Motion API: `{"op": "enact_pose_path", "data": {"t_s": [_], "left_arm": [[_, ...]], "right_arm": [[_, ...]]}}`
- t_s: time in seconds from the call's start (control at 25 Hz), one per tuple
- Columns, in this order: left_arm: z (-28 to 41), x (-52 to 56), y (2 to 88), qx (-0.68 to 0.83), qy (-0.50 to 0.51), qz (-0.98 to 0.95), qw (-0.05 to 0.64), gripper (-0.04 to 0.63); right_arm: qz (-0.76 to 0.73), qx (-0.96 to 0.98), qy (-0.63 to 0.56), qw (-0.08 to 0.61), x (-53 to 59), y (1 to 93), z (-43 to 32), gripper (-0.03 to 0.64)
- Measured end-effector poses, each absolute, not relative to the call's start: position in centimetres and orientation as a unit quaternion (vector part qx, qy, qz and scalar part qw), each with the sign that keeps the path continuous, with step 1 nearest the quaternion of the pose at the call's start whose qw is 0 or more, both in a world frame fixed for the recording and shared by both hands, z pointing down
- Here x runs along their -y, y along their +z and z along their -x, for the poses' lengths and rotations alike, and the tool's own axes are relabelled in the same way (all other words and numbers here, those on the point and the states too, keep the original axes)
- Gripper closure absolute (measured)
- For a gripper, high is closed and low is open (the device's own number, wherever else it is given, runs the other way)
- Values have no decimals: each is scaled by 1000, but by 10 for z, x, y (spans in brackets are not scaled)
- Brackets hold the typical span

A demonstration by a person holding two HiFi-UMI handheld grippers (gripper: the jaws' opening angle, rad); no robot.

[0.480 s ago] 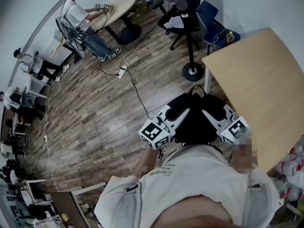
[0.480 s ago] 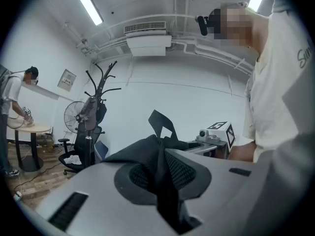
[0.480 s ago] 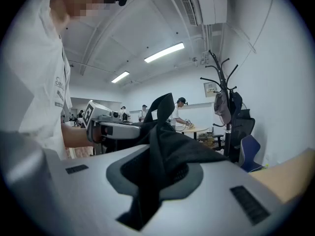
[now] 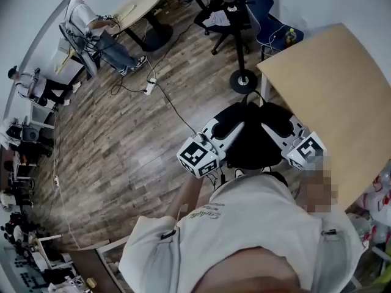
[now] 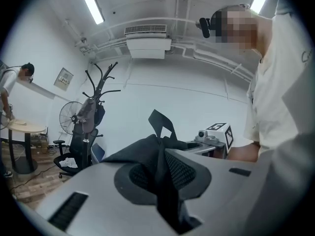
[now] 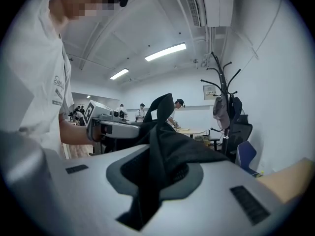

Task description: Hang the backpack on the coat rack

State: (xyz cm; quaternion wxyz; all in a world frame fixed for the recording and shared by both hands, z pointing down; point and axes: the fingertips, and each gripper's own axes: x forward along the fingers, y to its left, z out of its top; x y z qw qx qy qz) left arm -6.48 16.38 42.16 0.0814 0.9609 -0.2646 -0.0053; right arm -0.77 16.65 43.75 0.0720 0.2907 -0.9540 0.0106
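The black backpack (image 4: 252, 140) hangs in front of the person, held up between both grippers. My left gripper (image 4: 227, 127) is shut on a fold of its fabric (image 5: 158, 173), and a strap loop (image 5: 162, 124) sticks up beyond the jaws. On the other side, my right gripper (image 4: 278, 129) is shut on the backpack's fabric (image 6: 160, 161) too. The black coat rack (image 5: 97, 95) stands ahead at the wall, with a bag and a garment hanging on it; it also appears in the right gripper view (image 6: 224, 95). Its round base (image 4: 243, 81) sits on the floor beyond the backpack.
A light wooden table (image 4: 342, 96) stands at the right, close to the right gripper. Office chairs (image 4: 229, 17) and a blue seat (image 4: 269, 26) stand behind the rack. A cable with a power strip (image 4: 149, 85) lies on the wooden floor. Other people sit far left.
In the head view the floor, rack base and table have slid slightly up and left. Both grippers keep their hold on the backpack in much the same place.
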Motion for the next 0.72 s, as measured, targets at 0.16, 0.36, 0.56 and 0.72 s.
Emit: {"op": "enact_pose_path", "data": {"t_s": [0.16,0.36,0.56,0.72], "left_arm": [[75,-151,419,251,-3,-965,69,538],[88,-128,421,246,-1,-967,63,538],[95,-89,425,256,9,-964,69,538],[85,-41,433,261,29,-963,65,538]], "right_arm": [[-299,952,0,68,-155,434,18,568],[-309,949,-1,67,-132,437,31,568],[-308,949,1,62,-93,441,38,568],[-307,950,13,54,-45,450,29,568]]}}
